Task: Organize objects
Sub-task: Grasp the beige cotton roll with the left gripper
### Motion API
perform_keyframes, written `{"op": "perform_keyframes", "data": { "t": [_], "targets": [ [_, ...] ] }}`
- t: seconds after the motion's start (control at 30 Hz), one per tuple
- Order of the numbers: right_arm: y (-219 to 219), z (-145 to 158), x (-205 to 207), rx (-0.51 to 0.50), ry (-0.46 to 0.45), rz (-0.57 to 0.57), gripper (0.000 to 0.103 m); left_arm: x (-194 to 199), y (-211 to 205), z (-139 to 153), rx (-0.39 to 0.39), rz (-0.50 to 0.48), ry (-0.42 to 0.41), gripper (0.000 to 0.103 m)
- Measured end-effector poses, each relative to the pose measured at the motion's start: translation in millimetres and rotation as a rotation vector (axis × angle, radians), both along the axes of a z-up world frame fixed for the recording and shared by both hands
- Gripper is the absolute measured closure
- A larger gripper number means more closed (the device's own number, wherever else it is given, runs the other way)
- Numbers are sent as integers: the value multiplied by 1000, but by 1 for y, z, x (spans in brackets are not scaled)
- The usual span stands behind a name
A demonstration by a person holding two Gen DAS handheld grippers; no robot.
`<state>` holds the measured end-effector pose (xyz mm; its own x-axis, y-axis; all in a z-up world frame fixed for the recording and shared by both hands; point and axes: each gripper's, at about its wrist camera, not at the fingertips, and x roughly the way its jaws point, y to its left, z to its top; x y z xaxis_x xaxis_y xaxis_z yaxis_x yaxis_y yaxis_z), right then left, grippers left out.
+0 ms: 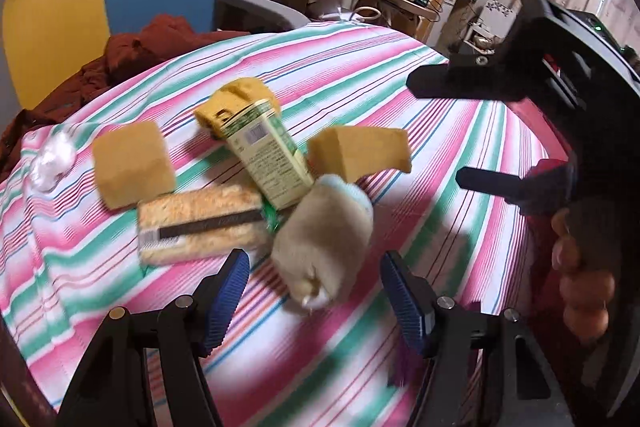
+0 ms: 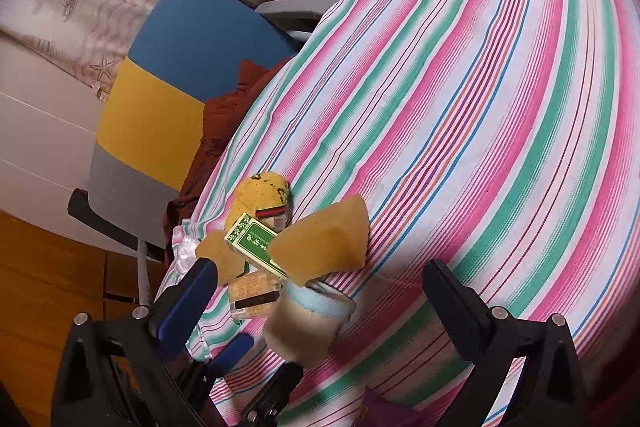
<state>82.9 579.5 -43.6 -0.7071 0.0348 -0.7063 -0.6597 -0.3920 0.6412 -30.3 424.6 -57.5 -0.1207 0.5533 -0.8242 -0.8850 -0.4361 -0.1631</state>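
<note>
While the rolled beige sock [image 1: 324,239] is lying on the striped surface [image 1: 420,131] against the green carton [image 1: 268,155], the left claw [image 1: 314,301] is hovering spread and empty; straddling its middle should grip best. The right claw [image 2: 320,307] is gaping too.

The surface's cloth [image 1: 420,115] is striped pink, green, white and blue, the sponges [image 1: 132,167] are tan, the carton [image 1: 268,155] is green and cream, the rolled sock [image 1: 324,235] is beige with a pale blue cuff, and the chair back [image 2: 160,87] is banded blue, yellow and grey.
</note>
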Motion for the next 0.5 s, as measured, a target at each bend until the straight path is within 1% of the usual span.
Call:
{"op": "perform_keyframes", "data": {
  "t": [0.13,0.2,0.27,0.3,0.33,0.37,0.4,0.5],
  "targets": [
    [0,-2,-2,-3,-5,7,0,2,19,-6,-13,-59,12,34],
    [1,-3,-1,-6,-8,1,0,2,27,-10,-26,-66,35,35],
    [2,-4,-2,-10,-11,-2,0,0,31,-13,-27,-69,35,37],
    [2,-5,-2,-12,-14,-4,0,-1,31,-15,-26,-64,32,40],
    [3,-5,-1,-14,-16,-6,0,-2,30,-15,-24,-59,26,40],
    [3,-6,-1,-15,-19,-9,0,-1,29,-15,-23,-88,19,41],
    [4,-6,-1,-15,-22,-12,0,0,26,-15,-17,-90,24,42],
    [4,-7,1,-10,-31,-18,0,4,9,-10,12,-72,22,45]
  ]
}}
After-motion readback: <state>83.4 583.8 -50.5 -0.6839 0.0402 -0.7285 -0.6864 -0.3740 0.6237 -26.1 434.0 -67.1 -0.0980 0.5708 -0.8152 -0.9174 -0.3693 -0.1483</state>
